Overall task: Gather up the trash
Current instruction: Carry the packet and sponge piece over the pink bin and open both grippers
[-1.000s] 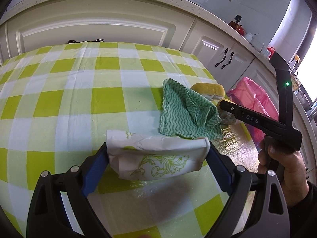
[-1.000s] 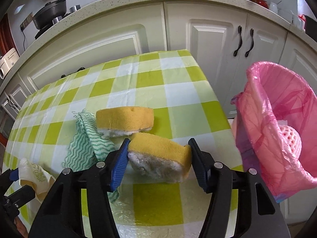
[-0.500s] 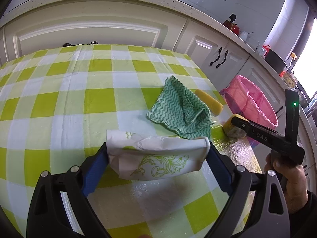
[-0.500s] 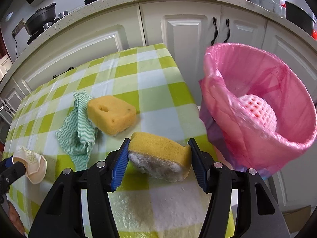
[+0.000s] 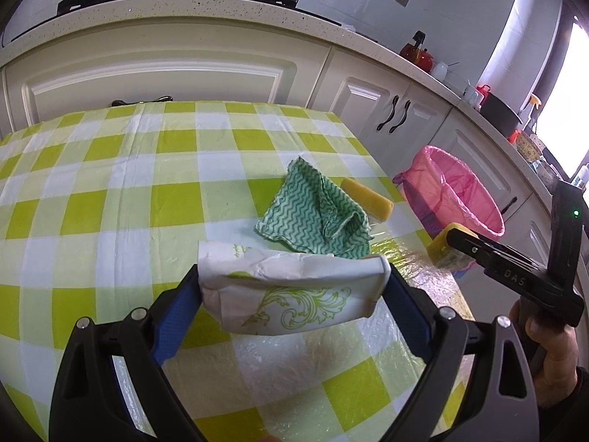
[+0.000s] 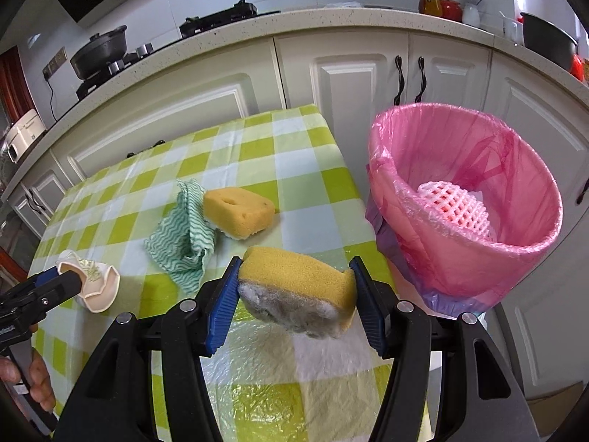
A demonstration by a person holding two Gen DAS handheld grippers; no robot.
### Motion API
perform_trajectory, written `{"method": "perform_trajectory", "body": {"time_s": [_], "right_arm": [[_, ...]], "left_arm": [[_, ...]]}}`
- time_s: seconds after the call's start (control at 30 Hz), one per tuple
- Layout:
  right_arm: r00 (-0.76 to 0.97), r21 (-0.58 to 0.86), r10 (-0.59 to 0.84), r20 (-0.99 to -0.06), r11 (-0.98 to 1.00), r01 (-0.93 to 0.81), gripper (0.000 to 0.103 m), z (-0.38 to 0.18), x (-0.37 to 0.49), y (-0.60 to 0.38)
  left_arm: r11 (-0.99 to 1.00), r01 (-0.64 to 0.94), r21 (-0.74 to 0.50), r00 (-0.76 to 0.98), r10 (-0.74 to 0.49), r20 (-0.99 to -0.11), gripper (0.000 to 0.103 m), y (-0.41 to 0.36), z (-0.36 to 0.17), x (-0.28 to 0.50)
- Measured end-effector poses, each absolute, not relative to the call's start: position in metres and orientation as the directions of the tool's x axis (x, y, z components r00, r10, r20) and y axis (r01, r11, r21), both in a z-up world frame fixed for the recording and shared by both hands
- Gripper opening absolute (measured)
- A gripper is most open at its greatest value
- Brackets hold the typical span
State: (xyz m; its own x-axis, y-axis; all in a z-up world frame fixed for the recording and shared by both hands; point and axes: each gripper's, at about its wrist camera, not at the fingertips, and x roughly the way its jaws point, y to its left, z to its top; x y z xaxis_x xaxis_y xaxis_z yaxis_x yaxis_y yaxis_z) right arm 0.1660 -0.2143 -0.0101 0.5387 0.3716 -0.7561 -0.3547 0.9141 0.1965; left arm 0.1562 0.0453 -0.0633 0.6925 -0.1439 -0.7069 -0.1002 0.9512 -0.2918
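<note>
My left gripper [image 5: 292, 289] is shut on a crushed white paper cup with green print [image 5: 291, 294], held above the checked tablecloth; the same cup [image 6: 94, 283] shows at the left of the right wrist view. My right gripper [image 6: 296, 298] is shut on a dirty yellow sponge [image 6: 298, 298], lifted over the table's right edge beside the pink-lined trash bin [image 6: 467, 221]. From the left wrist view that held sponge [image 5: 443, 246] hangs just short of the bin [image 5: 456, 199]. A second yellow sponge [image 6: 239, 211] and a green zigzag cloth [image 6: 180, 239] lie on the table.
A pink foam net [image 6: 454, 202] lies inside the bin. White cabinets [image 6: 368, 81] and a counter with a stove [image 6: 217, 18], a pot and a red kettle [image 5: 418, 53] stand behind the table [image 5: 92, 184]. A hand [image 5: 548, 353] grips the right gripper's handle.
The right gripper has carried its sponge to the right and upward, off the table toward the bin. The left gripper with the cup has risen slightly.
</note>
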Motion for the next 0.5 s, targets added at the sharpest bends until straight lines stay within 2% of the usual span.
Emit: {"method": "perform_trajectory", "body": {"time_s": [0.5], "right_arm": [[0.635, 0.212, 0.371, -0.678, 0.926, -0.313, 0.056, 0.043, 0.166, -0.266]], "left_arm": [[0.963, 0.035, -0.267, 0.753, -0.201, -0.626, 0.091, 0.000, -0.008, 0.201]]}}
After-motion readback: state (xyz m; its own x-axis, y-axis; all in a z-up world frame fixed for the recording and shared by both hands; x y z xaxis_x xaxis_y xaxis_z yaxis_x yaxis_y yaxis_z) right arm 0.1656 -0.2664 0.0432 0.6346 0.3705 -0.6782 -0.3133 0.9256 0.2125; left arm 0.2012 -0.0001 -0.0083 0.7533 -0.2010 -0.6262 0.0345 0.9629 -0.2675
